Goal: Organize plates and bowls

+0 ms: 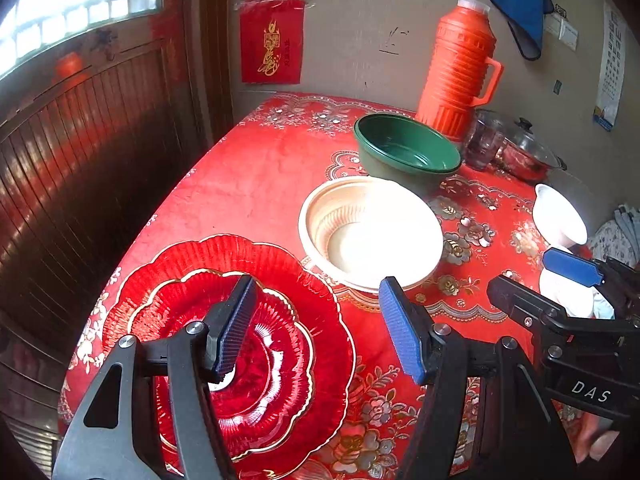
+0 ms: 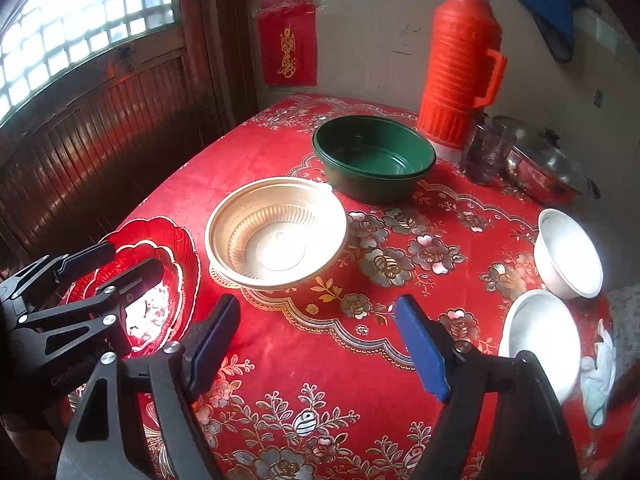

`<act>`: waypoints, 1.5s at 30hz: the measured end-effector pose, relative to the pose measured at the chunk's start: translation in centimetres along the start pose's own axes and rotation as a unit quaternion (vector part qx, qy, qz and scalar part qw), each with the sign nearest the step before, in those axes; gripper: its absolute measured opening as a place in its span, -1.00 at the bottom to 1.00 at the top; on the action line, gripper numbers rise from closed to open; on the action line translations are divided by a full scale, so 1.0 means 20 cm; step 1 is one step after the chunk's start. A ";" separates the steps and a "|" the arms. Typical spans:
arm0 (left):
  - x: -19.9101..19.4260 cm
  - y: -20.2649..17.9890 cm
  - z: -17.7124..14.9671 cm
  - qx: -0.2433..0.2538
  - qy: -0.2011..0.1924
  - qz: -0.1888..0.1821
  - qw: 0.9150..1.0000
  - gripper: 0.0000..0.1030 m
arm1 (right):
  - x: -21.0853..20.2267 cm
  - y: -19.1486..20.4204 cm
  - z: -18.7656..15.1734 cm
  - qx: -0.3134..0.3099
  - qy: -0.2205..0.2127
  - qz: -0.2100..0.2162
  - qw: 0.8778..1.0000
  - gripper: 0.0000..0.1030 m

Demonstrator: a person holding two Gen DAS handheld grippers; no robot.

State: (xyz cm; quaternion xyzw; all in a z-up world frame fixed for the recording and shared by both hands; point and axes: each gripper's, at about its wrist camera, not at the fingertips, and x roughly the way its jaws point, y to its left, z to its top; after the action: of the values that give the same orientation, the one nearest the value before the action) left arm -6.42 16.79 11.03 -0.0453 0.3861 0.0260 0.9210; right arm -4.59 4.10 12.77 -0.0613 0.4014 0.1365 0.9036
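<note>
Two stacked red scalloped plates lie at the table's front left; they also show in the right wrist view. My left gripper is open and empty above the plates' right side. A beige ribbed bowl sits mid-table, and green bowls are stacked behind it. Two white bowls stand at the right. My right gripper is open and empty above bare cloth in front of the beige bowl.
An orange thermos, a glass cup and a lidded pot stand at the back right by the wall. The red floral tablecloth drops off at the left edge beside a wooden door.
</note>
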 end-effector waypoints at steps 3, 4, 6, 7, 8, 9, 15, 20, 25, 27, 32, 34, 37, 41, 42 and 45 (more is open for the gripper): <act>0.02 -0.07 0.04 0.008 0.006 -0.009 1.000 0.25 | 0.01 -0.07 0.02 0.008 0.000 -0.009 1.000 0.56; 0.03 -0.08 0.05 0.011 0.008 -0.012 1.000 0.25 | 0.01 -0.09 0.02 0.011 0.002 -0.012 1.000 0.56; 0.05 -0.12 0.08 0.015 0.011 -0.017 1.000 0.25 | 0.03 -0.13 0.03 0.015 0.005 -0.016 1.000 0.56; 0.06 -0.14 0.09 0.016 0.012 -0.017 1.000 0.25 | 0.03 -0.15 0.04 0.017 0.005 -0.019 1.000 0.56; 0.08 -0.16 0.11 0.018 0.015 -0.018 1.000 0.25 | 0.04 -0.17 0.05 0.019 0.006 -0.022 1.000 0.56; 0.09 -0.17 0.13 0.019 0.016 -0.021 0.999 0.25 | 0.05 -0.19 0.06 0.022 0.007 -0.025 0.999 0.56; 0.18 -0.25 0.23 0.025 0.028 -0.030 0.999 0.25 | 0.10 -0.29 0.11 0.028 0.011 -0.039 0.999 0.56; 0.26 -0.28 0.34 0.027 0.039 -0.033 0.998 0.25 | 0.15 -0.37 0.17 0.034 0.015 -0.046 0.998 0.56; 0.35 -0.27 0.44 0.028 0.042 -0.019 0.999 0.25 | 0.20 -0.44 0.23 0.042 0.015 -0.047 0.998 0.56; 0.40 -0.27 0.48 0.025 0.049 -0.019 0.998 0.25 | 0.23 -0.46 0.26 0.042 0.017 -0.051 0.998 0.56; 0.51 -0.26 0.55 0.024 0.068 -0.018 0.997 0.25 | 0.30 -0.50 0.31 0.046 0.025 -0.055 0.997 0.56; 0.54 -0.24 0.58 0.017 0.070 -0.018 0.997 0.25 | 0.33 -0.52 0.33 0.046 0.030 -0.057 0.997 0.56; 0.60 -0.22 0.63 0.004 0.073 -0.020 0.997 0.24 | 0.37 -0.54 0.35 0.048 0.035 -0.060 0.996 0.56; 0.67 -0.22 0.68 -0.001 0.084 -0.021 0.996 0.25 | 0.41 -0.57 0.39 0.054 0.038 -0.059 0.996 0.55; 0.69 -0.23 0.69 0.000 0.085 -0.020 0.996 0.25 | 0.42 -0.57 0.41 0.055 0.037 -0.058 0.996 0.55; 0.74 -0.24 0.72 0.002 0.088 -0.018 0.996 0.25 | 0.45 -0.58 0.45 0.056 0.038 -0.061 0.996 0.56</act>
State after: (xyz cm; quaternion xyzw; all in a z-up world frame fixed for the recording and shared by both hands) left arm 14.63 13.73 10.86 -0.0523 0.4648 0.0044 0.8838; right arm 10.97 -3.26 12.13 -0.0403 0.4376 0.0567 0.8965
